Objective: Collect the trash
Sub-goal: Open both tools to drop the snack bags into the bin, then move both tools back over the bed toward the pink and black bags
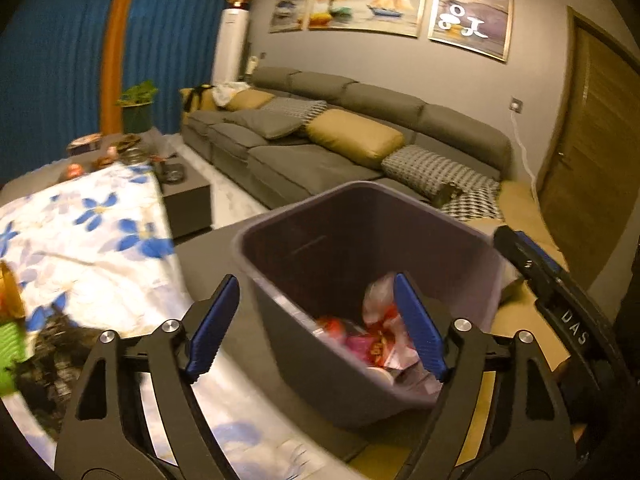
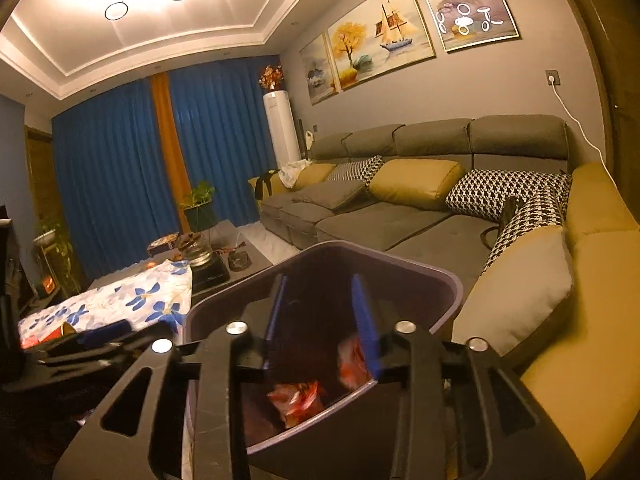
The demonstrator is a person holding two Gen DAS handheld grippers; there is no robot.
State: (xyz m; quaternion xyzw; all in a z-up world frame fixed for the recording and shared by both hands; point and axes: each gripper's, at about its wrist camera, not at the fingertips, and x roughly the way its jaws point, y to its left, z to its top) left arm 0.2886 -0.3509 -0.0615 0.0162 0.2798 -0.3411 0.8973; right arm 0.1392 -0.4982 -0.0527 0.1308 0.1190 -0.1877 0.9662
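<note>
A dark grey trash bin stands beside the low table and holds red and pink wrappers. My left gripper is open over the bin's near left rim, with nothing between its blue pads. The right gripper's tip shows at the bin's right edge. In the right wrist view, the bin lies right under my right gripper, which is open above its mouth; red wrappers lie inside. The left gripper shows at the left. A cup and green item lie on the table.
A floral cloth covers the low table, with dishes and a glass jar at its far end. A grey sofa with yellow and patterned cushions runs behind the bin. A wooden door is at the right.
</note>
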